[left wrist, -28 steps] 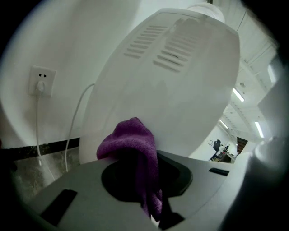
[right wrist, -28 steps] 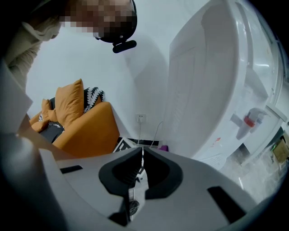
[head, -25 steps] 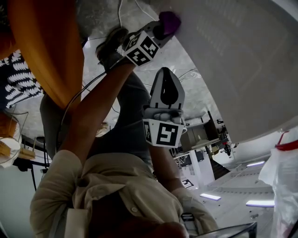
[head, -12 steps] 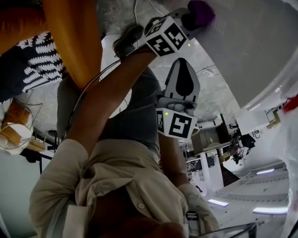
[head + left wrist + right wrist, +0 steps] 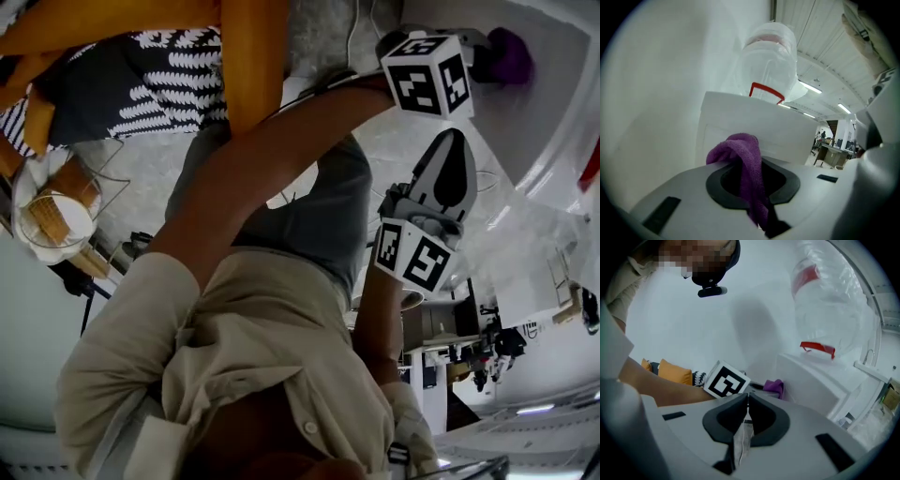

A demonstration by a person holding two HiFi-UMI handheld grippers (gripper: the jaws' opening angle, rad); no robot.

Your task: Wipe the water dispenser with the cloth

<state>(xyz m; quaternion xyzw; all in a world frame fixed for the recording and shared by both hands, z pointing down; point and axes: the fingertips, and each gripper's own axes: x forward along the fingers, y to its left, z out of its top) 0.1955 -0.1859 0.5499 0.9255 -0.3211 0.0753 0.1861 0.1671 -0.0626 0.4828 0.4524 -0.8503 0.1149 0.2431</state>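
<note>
Up in the upper right of the head view, the left gripper (image 5: 487, 52) is out at the end of a stretched arm (image 5: 272, 159), its jaws clamped on the purple cloth (image 5: 513, 56). The left gripper view shows the grip plainly. The cloth bunches out past the jaw tips and hangs down through the gap between them, dead centre of the frame. Right behind it is the dispenser (image 5: 754, 124), its white panel across the middle, with the clear bottle (image 5: 771, 56) on top. A red handle (image 5: 766, 91) shows where the bottle meets the dispenser. In the head view the cloth sits right up against that white surface. In the right gripper view it shows at lower centre, at the dispenser's near side, just past the left gripper's cube (image 5: 725, 379).

The right gripper (image 5: 747, 397) has its jaws pressed together and holds nothing, with only a pale sliver showing through the slit. In the head view it sits right of centre, just below the left gripper, pointing up toward the dispenser but apart from it.

In the upper left of the head view are an orange cushion (image 5: 253, 47) and a patterned cushion (image 5: 141, 75), with a wire basket (image 5: 56, 211) at the left edge. The person's beige shirt (image 5: 244, 366) fills the lower centre.
</note>
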